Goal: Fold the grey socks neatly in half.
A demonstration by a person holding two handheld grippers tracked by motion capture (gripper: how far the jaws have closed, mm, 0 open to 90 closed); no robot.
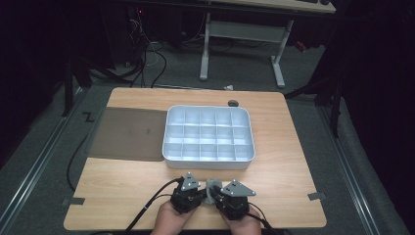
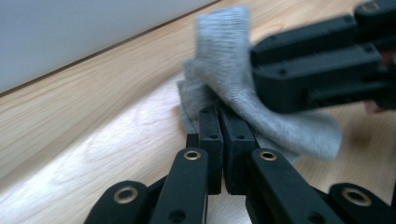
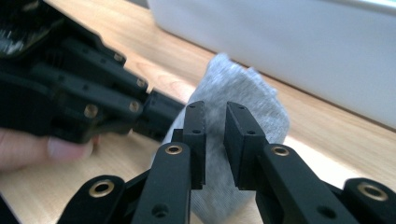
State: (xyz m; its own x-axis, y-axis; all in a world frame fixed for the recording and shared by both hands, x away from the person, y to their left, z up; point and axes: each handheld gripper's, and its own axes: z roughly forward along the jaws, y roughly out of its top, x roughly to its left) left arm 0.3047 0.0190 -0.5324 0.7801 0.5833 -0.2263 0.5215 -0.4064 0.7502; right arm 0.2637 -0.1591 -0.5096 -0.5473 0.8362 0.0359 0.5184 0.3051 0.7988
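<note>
Right now two claws meet at the near edge of the wooden table (image 1: 147,181), and both are busy with one small grey cloth (image 1: 212,188); the cloth sits between them, just in front of the white tray (image 1: 209,164) with its many little boxes.

The left claw (image 2: 223,122) has its two black jaws pressed tight together, and a fold of the grey cloth is pinched between them; in the left gripper view the cloth rises from that pinch and flops over to the side, so this claw seems to be holding one end fast.

The right claw (image 3: 215,122) has the cloth between its jaws too; in the right gripper view the jaws stand a little apart with the grey stuff bunched in the gap and seem to squeeze a thick fold of it, though I cannot tell how hard they press.

Why two claws on one rag? I think one holds an end steady while the other takes a different part, so the cloth can be folded or pulled flat; a floppy thing like this will not keep its shape with one grip alone.

The tray is close behind, touching nothing; maybe the cloth is meant for one of its boxes. A flat dark mat (image 1: 128,133) lies on the table to the left of the tray, well away from the claws.
</note>
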